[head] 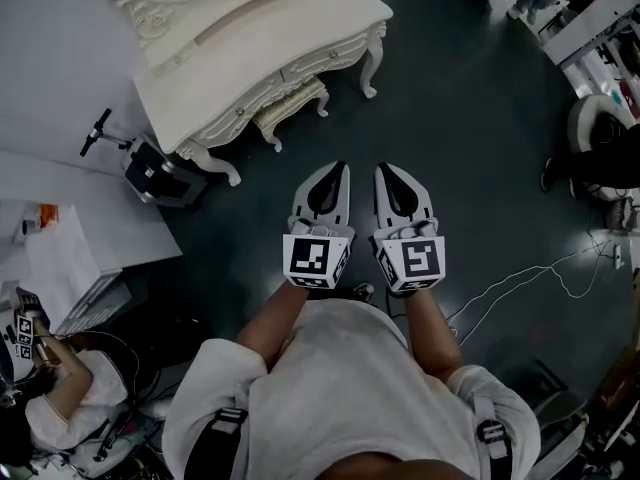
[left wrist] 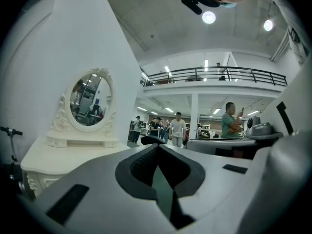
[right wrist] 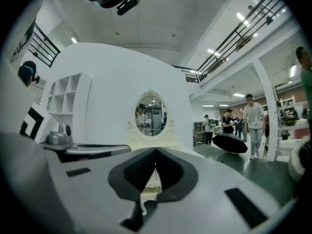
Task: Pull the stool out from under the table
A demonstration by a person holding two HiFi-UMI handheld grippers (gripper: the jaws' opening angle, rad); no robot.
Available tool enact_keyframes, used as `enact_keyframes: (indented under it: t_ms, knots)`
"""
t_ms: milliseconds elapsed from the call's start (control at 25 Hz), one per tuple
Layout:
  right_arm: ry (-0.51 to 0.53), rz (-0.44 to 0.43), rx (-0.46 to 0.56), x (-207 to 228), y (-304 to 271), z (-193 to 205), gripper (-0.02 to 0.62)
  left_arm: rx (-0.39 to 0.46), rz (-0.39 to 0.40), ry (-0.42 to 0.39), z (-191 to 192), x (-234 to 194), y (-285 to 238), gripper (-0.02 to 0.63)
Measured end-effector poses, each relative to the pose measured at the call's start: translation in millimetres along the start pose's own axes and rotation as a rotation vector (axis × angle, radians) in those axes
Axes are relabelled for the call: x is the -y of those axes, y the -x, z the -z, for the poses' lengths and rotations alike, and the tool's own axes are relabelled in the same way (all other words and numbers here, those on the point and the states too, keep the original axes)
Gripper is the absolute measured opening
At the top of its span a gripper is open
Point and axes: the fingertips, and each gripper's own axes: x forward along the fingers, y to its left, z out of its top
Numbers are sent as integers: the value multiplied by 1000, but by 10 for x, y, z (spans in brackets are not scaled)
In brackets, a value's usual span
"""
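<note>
Stool (head: 289,102) sits under the table (head: 262,30); left gripper (head: 337,173) and right gripper (head: 388,175) jaws clenched, empty.

We wear a loose white short-sleeved shirt (head: 345,388) with black harness straps (head: 222,430) at both sides. Our left gripper (head: 337,170) and right gripper (head: 387,171) are pale grey tapered shells with black teardrop-shaped insets, ribbed dark pads (left wrist: 144,162) and narrow black slots. Each carries a white cube (head: 316,258) printed with black square markers.
</note>
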Motion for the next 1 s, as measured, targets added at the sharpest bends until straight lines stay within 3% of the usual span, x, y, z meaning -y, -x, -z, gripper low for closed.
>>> enact_keyframes:
  t_ms: [680,1000]
  knots:
    - [22,-59,-26,-537,-1477,-156,14,13,-22,15,-257,-1345,-468,8]
    - [29,-115,-56,-309,-1805,-127,15,13,-97,37,-231,-1553,-810,8]
